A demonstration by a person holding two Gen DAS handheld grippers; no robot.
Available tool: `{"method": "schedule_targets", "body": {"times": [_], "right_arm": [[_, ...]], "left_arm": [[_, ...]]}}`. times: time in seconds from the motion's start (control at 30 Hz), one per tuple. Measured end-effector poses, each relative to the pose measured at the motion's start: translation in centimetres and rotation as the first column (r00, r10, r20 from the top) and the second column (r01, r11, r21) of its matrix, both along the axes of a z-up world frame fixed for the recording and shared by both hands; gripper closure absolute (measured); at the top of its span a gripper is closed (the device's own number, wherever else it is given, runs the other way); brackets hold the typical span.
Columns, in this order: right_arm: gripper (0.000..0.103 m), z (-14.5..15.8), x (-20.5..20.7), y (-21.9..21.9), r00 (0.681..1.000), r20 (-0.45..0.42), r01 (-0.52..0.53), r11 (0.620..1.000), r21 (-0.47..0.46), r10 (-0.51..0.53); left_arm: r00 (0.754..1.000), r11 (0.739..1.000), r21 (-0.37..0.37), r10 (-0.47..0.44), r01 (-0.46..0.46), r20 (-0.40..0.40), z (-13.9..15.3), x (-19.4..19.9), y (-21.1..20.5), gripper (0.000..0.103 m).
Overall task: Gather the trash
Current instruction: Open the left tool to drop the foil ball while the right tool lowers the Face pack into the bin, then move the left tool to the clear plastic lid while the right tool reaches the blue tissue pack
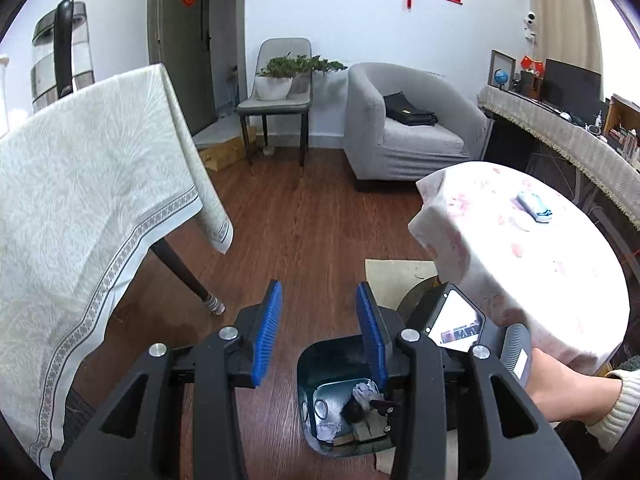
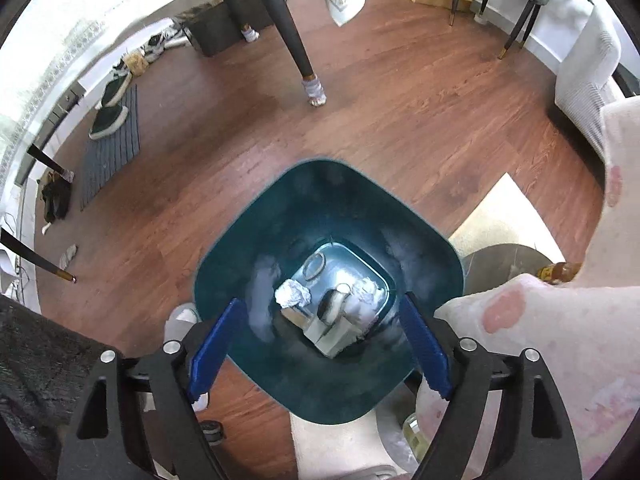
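1. Broadly, the dark green bin (image 2: 328, 292) stands on the wood floor (image 2: 400, 112) just beside the pink-patterned table (image 1: 540, 248); crumpled paper (image 2: 293, 294), a small carton (image 2: 334, 334) and other scraps lie at its bottom.
2. Risk, as a judgement: a blue-and-white packet (image 1: 534, 206) on that table looks like trash not yet collected, and a hasty reach could drag the cloth or knock the packet to the floor. The two grippers are also close together over the bin and could bump.
3. The right gripper (image 2: 320, 344) points steeply down into the bin mouth, jaws wide apart with nothing between the pads.
4. The left gripper (image 1: 320, 332) tilts forward over the floor beside the bin, jaws partly open and empty; the right hand (image 1: 560, 388) shows at its side.
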State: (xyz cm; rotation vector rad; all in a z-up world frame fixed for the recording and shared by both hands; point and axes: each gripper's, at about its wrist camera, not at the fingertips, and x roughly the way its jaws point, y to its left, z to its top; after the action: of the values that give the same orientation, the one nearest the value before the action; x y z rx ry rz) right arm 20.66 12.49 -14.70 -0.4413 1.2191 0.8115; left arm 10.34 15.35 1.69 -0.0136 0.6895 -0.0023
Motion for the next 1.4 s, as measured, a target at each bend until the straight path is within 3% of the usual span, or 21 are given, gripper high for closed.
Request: {"method": "schedule_targets", "body": {"times": [0.1,0.3,0.4,0.7,0.77,0.83,1.0,1.13,1.4], "right_arm": [[0.021,2.0,0.1,-0.5,1.000,0.015,0.004,0.998,0.058,-0.005],[0.022,6.3,0.2,-2.0,0.996,0.079,0.022,0.985,0.172,-0.036],[0.035,8.0,0.4,-2.7,0.990,0.131,0.018,0.981,0.191,-0.044],[0.037,12.4,2.4,-7.4,0.962,0.225,0.089,0.955,0.282,-0.156],[0.038,13.2,3.1,-8.9,0.954,0.232,0.116,0.947,0.299,-0.190],[0.040,13.9,3.8,-10.5,0.945,0.234,0.146,0.936,0.321,-0.228],[0.041,15.1,5.7,-14.5,0.905,0.266,0.235,0.910,0.341,-0.333],[0.041,15.4,6.8,-17.4,0.864,0.309,0.300,0.899,0.318,-0.397],[0.041,15.3,8.7,-22.9,0.787,0.337,0.427,0.851,0.305,-0.516]], "left_arm": [[1.000,0.999,0.032,-0.010,0.010,0.007,0.3,0.0,-0.6,0.061],[1.000,1.000,0.025,-0.009,0.008,0.027,1.1,0.3,-0.9,0.061],[0.999,0.999,0.034,-0.008,0.007,0.033,1.4,0.5,-1.3,0.061],[0.999,1.000,0.009,-0.018,0.018,0.051,2.3,1.5,-2.7,0.059],[0.998,1.000,0.002,-0.030,0.030,0.054,2.4,1.7,-3.2,0.056],[0.997,0.999,-0.003,-0.049,0.049,0.061,2.5,2.1,-4.3,0.047],[0.991,0.992,0.050,-0.115,0.112,0.063,1.9,3.6,-7.5,0.042],[0.986,0.988,0.019,-0.155,0.155,0.059,1.3,5.2,-9.5,0.034],[0.975,0.975,0.035,-0.221,0.220,0.038,0.0,8.5,-13.7,0.029]]}}
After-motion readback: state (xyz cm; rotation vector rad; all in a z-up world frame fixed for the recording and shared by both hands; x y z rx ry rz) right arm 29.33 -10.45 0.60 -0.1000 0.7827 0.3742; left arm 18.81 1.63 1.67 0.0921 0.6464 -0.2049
